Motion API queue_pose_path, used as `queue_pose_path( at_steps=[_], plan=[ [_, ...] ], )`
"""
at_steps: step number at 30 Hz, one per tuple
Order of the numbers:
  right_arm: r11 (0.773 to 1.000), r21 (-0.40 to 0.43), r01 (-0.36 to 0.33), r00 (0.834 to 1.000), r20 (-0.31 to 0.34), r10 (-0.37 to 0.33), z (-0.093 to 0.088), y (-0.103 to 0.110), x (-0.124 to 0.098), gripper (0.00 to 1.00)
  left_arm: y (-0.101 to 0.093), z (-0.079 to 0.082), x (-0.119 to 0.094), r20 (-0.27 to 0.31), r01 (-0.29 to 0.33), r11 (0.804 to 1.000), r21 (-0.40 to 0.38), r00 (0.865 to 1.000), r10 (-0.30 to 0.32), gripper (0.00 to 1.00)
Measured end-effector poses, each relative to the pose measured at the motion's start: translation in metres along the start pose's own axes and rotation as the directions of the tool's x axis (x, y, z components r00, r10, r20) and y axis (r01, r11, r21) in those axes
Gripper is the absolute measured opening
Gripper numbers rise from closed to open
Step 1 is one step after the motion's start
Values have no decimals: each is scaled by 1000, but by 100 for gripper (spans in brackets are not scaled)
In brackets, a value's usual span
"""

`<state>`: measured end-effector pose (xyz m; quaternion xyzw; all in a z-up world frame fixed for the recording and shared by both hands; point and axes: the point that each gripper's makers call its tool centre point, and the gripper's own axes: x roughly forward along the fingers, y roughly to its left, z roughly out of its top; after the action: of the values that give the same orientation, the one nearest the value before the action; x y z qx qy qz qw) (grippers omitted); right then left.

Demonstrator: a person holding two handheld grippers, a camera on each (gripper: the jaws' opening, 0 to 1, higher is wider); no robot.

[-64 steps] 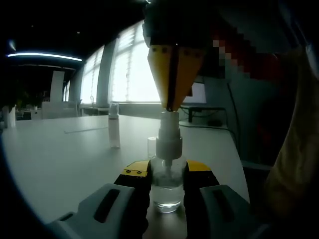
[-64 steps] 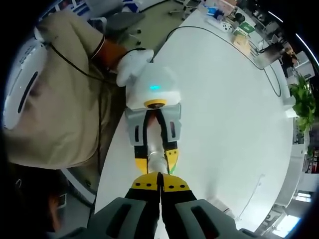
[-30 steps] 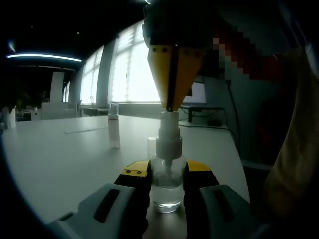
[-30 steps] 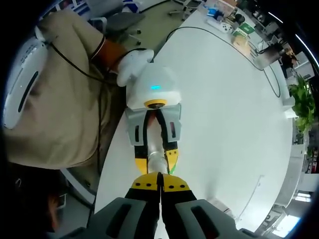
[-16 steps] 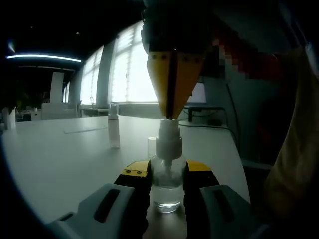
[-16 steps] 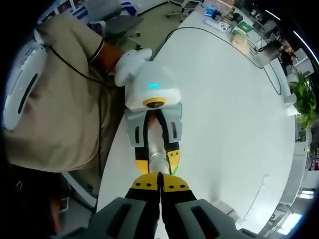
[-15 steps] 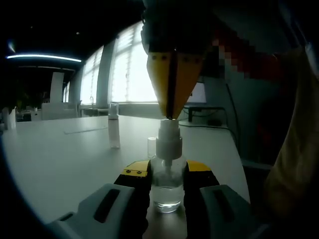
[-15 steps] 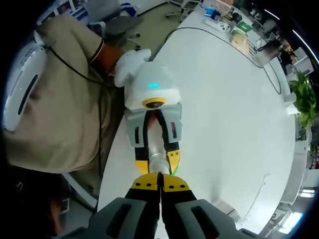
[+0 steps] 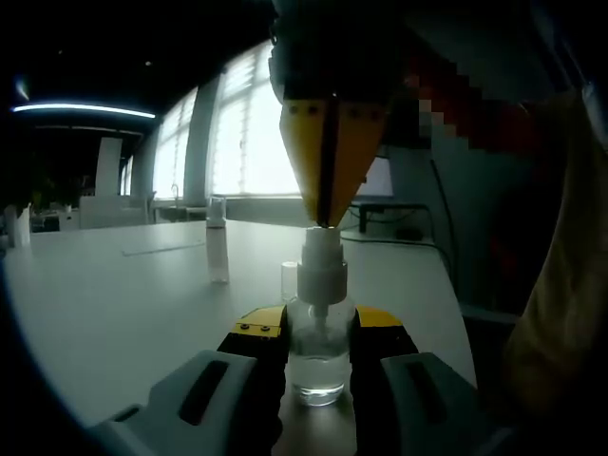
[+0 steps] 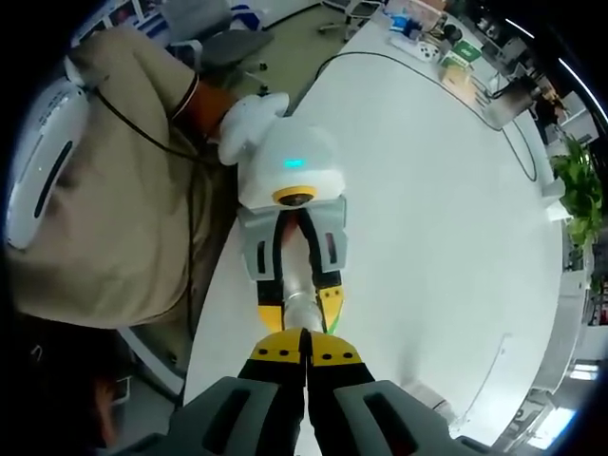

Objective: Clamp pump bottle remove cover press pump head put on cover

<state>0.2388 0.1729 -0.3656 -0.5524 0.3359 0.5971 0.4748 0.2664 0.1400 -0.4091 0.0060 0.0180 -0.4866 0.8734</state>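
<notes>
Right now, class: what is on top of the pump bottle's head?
The right gripper, shut, presses its yellow tips down on the pump bottle, clamped by the left gripper. The contact spot itself is covered.

Two bottles (image 9: 317, 323) (image 9: 218, 240), two hand-held grippers (image 9: 317, 332) (image 9: 328, 220)

Clear glass pump bottle (image 9: 316, 366) with a white pump head (image 9: 322, 266), clear liquid inside. Left gripper (image 9: 318, 334): yellow jaw tips with black edges, pale grey housings with black slots behind. Right gripper (image 9: 326, 220) above the bottle: yellow pads, dark body; seen from its own camera (image 10: 306, 350), yellow tips over black, grey housings.

Plain white tabletop (image 10: 446, 218) under the bottle. Behind the bottle, a slim clear bottle with a white cap (image 9: 218, 239). Person's beige sleeve (image 10: 104, 190) and white glove (image 10: 245, 119) left of the bottle. Green plant (image 10: 581, 195) at the table's far edge.
</notes>
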Motion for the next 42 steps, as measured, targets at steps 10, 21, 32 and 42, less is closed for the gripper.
queue_pose_path(
  at_steps=[10,21,32,42],
  plan=[
    [998,-55,13,1000,16,-12,2,-1,-6,0,-1,0,0,0,0,1000,-2,1000,0,16],
    [997,-68,19,1000,10,-18,2,-1,-6,0,4,-1,0,0,0,1000,-3,1000,0,16],
    [998,-64,17,1000,8,-17,2,-1,-5,0,4,-1,0,0,0,1000,-2,1000,0,16],
    [998,-60,12,1000,5,-11,2,-1,-5,0,1,-1,0,0,0,1000,-1,1000,0,16]
  ],
)
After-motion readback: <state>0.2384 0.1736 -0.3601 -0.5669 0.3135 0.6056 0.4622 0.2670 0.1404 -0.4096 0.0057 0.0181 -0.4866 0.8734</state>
